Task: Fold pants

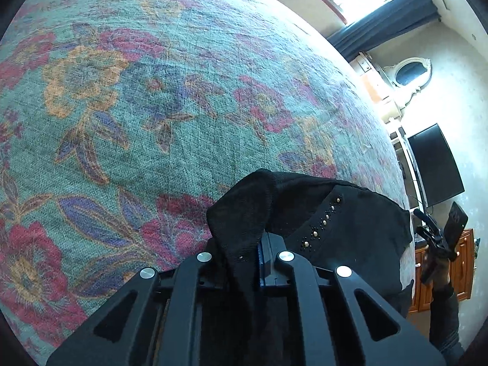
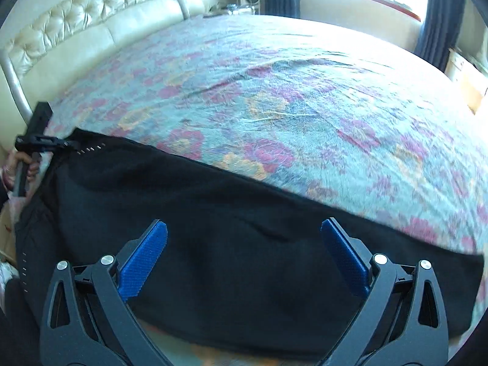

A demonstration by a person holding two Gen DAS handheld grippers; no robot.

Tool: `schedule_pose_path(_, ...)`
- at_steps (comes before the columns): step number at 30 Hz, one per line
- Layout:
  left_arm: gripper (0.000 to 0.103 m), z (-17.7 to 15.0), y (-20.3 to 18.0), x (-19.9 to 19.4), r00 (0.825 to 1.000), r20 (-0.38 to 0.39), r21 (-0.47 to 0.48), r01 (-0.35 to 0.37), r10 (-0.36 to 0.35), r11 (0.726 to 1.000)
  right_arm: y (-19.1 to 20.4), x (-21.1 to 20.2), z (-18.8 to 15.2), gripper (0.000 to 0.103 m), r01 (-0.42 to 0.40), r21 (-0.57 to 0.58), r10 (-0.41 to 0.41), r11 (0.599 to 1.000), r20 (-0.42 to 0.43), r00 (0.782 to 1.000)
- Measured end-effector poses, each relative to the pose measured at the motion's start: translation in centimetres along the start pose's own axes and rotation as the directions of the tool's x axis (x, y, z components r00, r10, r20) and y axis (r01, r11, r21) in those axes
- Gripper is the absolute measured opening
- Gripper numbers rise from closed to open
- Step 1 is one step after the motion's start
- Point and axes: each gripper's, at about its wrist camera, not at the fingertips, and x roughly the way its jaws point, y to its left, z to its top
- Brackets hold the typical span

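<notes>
Black pants point(image 2: 213, 228) are spread on a floral bed point(image 2: 305, 106), clamped by the left gripper point(image 1: 259, 262); the right gripper point(image 2: 244, 253) is held apart.

The left tool point(image 1: 244, 262) is closed, gripping black cloth, it seems. The right tool point(image 2: 244, 241) hangs with its blue fingers point(image 2: 143, 259) wide apart.

Right gripper point(image 2: 244, 244) at bottom centre of frame, blue-padded fingers point(image 2: 143, 259) spread wide, over black pants point(image 2: 228, 228). Pants lie as a broad band across the lower frame on a floral bedspread point(image 2: 305, 106). Left gripper point(image 2: 65, 144) at mid left, clamped on the pants' studded corner (hand partly visible behind). Cream tufted headboard point(image 2: 91, 9) upper left.
</notes>
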Motion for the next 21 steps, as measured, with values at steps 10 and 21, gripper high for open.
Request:
schedule_pose_path(10, 0.013, 0.0, 1.3, 0.1, 0.999, 0.003, -0.028, 0.043, -0.043, 0.999, -1.5, 9.5, 2.1, 0.073, 0.001, -0.181, -0.05, 0.983, -0.265, 0.963)
schedule_pose_path(21, 0.011, -1.1, -1.0, -2.9, 0.991, 0.111, 0.008, 0.068, -0.068, 0.998, 3.8, -0.7, -0.5, 0.007, 0.182, -0.265, -0.174, 0.947, 0.056, 0.983)
